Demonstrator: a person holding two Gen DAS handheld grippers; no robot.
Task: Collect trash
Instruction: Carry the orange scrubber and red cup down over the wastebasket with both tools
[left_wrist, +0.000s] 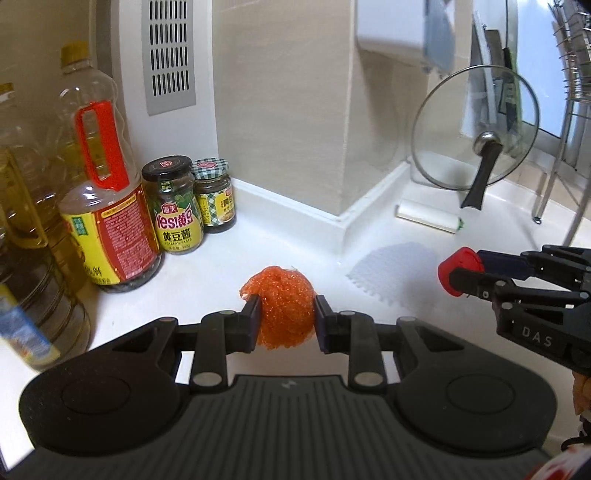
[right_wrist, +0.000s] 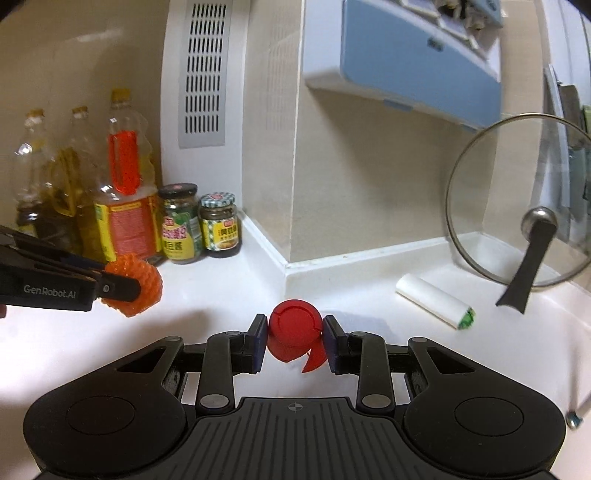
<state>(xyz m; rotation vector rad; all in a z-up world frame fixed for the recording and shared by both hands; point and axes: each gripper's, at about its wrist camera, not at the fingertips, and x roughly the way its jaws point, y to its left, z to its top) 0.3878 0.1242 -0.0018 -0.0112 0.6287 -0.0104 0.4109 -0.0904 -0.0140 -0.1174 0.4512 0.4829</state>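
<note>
Left wrist view: the left gripper (left_wrist: 286, 314) is clamped on an orange mesh ball (left_wrist: 282, 302), held just above the white counter (left_wrist: 207, 269). At about 3 o'clock the right gripper (left_wrist: 458, 275) is pinching a red bottle cap (left_wrist: 456, 267), also up off the counter. Out at 10 o'clock stand two sauce jars (left_wrist: 177, 206) beside the oil bottles (left_wrist: 99, 192). At 2 o'clock a white roll (left_wrist: 428, 216) lies on the counter, with a glass lid (left_wrist: 476, 129) propped upright behind it.
</note>
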